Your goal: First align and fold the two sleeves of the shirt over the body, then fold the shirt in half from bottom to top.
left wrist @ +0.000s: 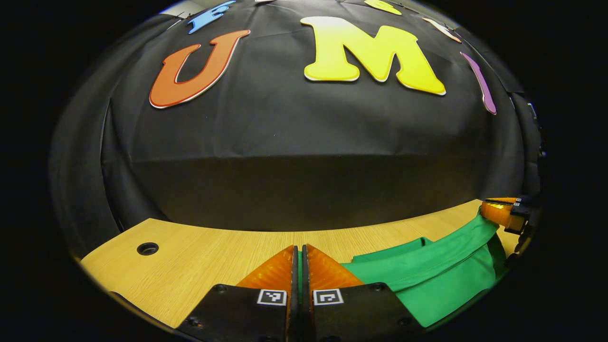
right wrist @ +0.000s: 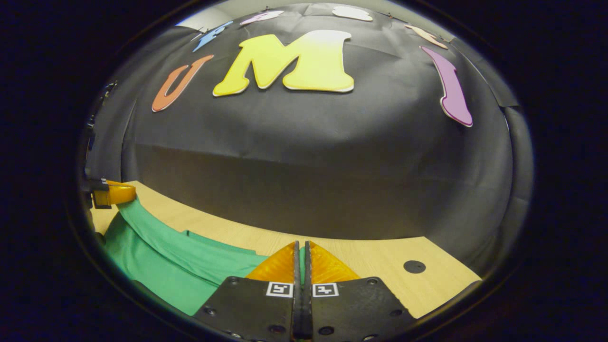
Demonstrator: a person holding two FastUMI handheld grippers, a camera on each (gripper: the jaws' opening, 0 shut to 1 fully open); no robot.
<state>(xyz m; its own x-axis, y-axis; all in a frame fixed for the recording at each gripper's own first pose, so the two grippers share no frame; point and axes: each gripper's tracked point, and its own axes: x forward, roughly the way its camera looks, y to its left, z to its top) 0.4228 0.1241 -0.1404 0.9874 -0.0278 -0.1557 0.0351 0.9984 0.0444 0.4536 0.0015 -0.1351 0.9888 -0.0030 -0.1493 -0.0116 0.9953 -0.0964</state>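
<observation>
— What is the left gripper [left wrist: 300, 266] doing?

— In the left gripper view it sits at the bottom centre of the frame, its two fingers pressed together with a thin strip of green cloth showing between them. It has the shirt [left wrist: 437, 275] pinched.

— And where does the shirt lie from there?

— It spreads toward the lower right of the frame, over the wooden table [left wrist: 190, 256], and rises in a taut band up to the right edge, where the right gripper [left wrist: 501, 213] shows small, touching the cloth.

— Is the right gripper closed too?

— In the right gripper view the right gripper [right wrist: 302, 261] is at the bottom centre, fingers brought together, again with a sliver of green between them. So it grips the shirt [right wrist: 171, 266] as well.

— Where is the cloth in that view?

— Lower left of the frame. It stretches from the fingers up to the left edge, where the left gripper [right wrist: 114, 194] shows holding the far end. A folded edge runs along the band.

— Anything else on the table [right wrist: 380, 263]?

— A round hole [left wrist: 147, 248] at the lower left of the left gripper view, and a dark round cap [right wrist: 414, 266] at the lower right of the right gripper view.
</observation>
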